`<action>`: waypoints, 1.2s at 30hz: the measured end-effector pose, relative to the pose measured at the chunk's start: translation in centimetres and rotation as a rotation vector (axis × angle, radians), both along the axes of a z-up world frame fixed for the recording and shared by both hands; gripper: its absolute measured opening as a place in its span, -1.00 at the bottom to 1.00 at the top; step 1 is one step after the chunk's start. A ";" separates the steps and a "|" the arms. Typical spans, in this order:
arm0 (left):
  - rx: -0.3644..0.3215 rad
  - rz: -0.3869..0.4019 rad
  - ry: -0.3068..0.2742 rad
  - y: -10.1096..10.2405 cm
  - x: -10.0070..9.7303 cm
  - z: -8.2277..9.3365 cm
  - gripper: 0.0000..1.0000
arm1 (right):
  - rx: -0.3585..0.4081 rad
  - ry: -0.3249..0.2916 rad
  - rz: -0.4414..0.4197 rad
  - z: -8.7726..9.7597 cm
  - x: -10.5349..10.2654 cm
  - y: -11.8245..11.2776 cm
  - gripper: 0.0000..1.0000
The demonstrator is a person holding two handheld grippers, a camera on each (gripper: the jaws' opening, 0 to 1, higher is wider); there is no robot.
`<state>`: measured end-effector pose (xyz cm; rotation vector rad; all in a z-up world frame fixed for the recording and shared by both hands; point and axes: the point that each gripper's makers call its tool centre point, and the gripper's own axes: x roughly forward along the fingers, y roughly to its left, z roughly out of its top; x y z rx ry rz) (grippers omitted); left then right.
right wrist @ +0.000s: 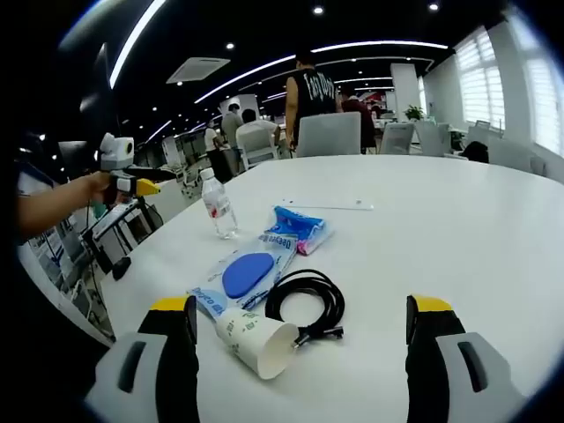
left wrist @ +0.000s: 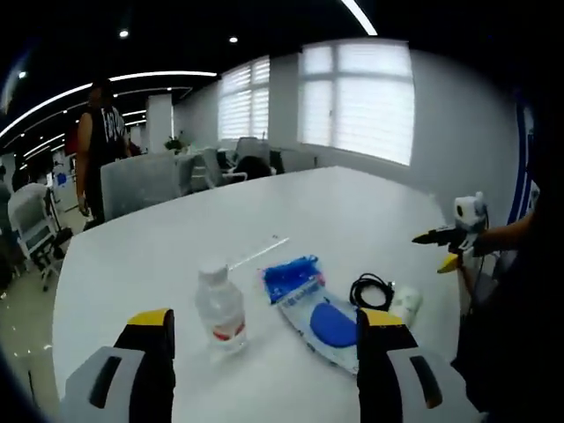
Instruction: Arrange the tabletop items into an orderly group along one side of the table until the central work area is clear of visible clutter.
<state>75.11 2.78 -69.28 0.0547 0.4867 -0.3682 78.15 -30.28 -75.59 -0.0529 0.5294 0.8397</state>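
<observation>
Both grippers, left (left wrist: 264, 352) and right (right wrist: 300, 352), hover with jaws wide and empty. The bottle (left wrist: 220, 308), packets (left wrist: 308, 304), cable (right wrist: 307, 304) and cup (right wrist: 258, 339) sit near the tabletop (right wrist: 458, 229) edge; lift the upright bottle first, gripping low.

Office chairs (right wrist: 328, 134) ring the table; blinds (left wrist: 357, 101) cover bright windows.

Both views look across the white table (left wrist: 352, 211) from opposite ends of its near edge. The left gripper view faces the windows, nearest the water bottle (left wrist: 220, 308). The right gripper view faces the office interior, nearest the paper cup (right wrist: 257, 342). They share the clutter around the bottle.
</observation>
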 end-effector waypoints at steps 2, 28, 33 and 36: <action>-0.008 0.001 -0.009 -1.2 -0.6 -0.1 0.71 | -0.005 -0.005 0.013 0.1 0.0 -0.2 0.89; -0.075 0.047 -0.061 -11.5 -8.0 0.3 1.00 | 0.027 -0.069 0.005 2.2 0.3 -4.9 0.99; -0.077 0.047 -0.070 -12.0 -8.6 0.5 1.00 | 0.017 -0.078 0.014 2.5 -0.1 -4.9 0.99; -0.079 0.047 -0.072 -12.3 -8.9 0.3 1.00 | 0.015 -0.079 0.026 2.6 -0.5 -4.4 0.99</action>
